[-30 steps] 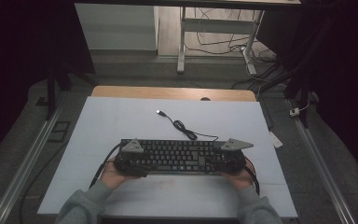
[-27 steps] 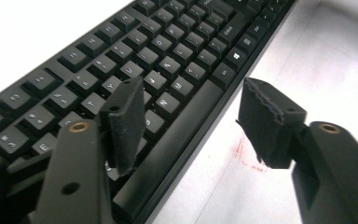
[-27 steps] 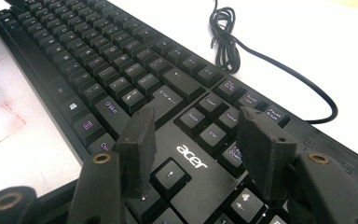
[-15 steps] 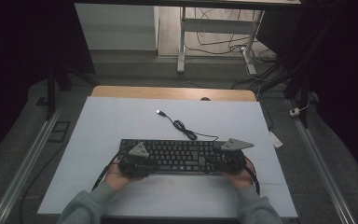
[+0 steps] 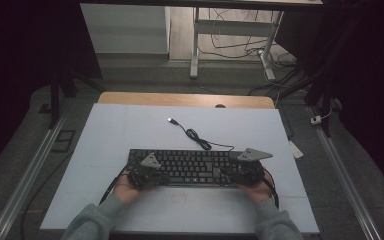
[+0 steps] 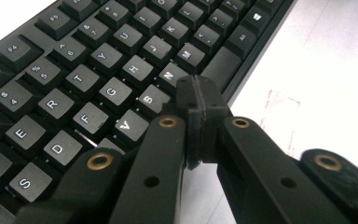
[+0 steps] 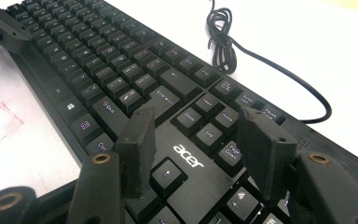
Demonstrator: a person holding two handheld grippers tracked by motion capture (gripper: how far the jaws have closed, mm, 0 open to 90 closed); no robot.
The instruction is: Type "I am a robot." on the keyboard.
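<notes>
Black keyboard (image 5: 190, 168) lies flat on the white table (image 5: 130, 130), at 6 o'clock of the surface, long side across. Its cable (image 5: 200, 142) coils off toward 12 o'clock. Left gripper (image 6: 200, 100) sits over the keyboard's 9 o'clock end; its jaws have just been closing and now meet pad to pad with nothing between them, tips just above the B and N keys. Right gripper (image 7: 193, 140) hovers over the 3 o'clock end, jaws wide apart, straddling the arrow-key block, gripping nothing.
</notes>
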